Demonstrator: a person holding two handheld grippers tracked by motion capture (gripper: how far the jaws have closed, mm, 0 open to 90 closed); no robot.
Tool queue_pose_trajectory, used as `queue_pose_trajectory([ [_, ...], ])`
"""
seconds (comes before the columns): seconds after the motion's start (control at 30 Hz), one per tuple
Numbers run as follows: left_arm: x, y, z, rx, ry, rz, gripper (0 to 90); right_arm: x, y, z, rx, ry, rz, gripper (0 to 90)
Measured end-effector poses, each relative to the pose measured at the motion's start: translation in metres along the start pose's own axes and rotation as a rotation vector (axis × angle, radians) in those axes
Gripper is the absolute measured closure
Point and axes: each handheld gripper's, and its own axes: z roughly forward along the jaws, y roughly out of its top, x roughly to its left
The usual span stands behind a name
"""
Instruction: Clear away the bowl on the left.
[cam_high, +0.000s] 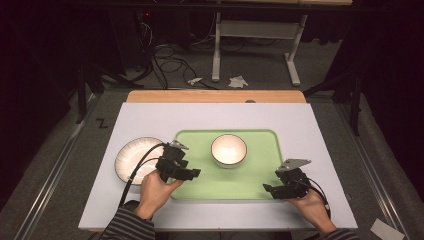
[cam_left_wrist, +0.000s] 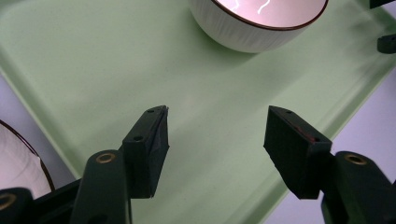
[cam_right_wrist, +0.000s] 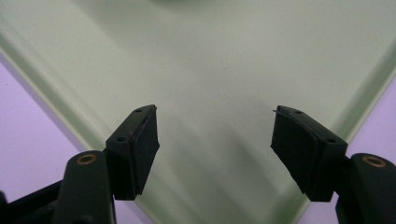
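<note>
High view: left gripper (cam_high: 192, 173) and right gripper (cam_high: 267, 189) hovering wide apart, empty, over near corners of green tray (cam_high: 250, 187), likely ready to lift it evenly; bowl (cam_high: 229, 150) centred inside, plate (cam_high: 131, 157) beside on tabletop (cam_high: 300, 125).

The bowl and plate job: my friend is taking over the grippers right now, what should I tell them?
Left gripper: open, holding nothing, over the green tray's left part.
Right gripper: open, holding nothing, over the tray's near right corner.
White bowl: upright on the tray, toward its far side.
White plate: on the table, left of the tray.
Done: the bowl is on the tray. Left, probably: the plate is not on the tray.
</note>
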Motion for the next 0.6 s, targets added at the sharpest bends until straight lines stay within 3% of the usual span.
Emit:
queue_pose_trajectory([
  [0.6, -0.001, -0.013, 0.011, 0.018, 0.042, 0.06, 40.0, 0.002, 0.0, 0.001, 0.007, 0.006, -0.002, 33.0],
])
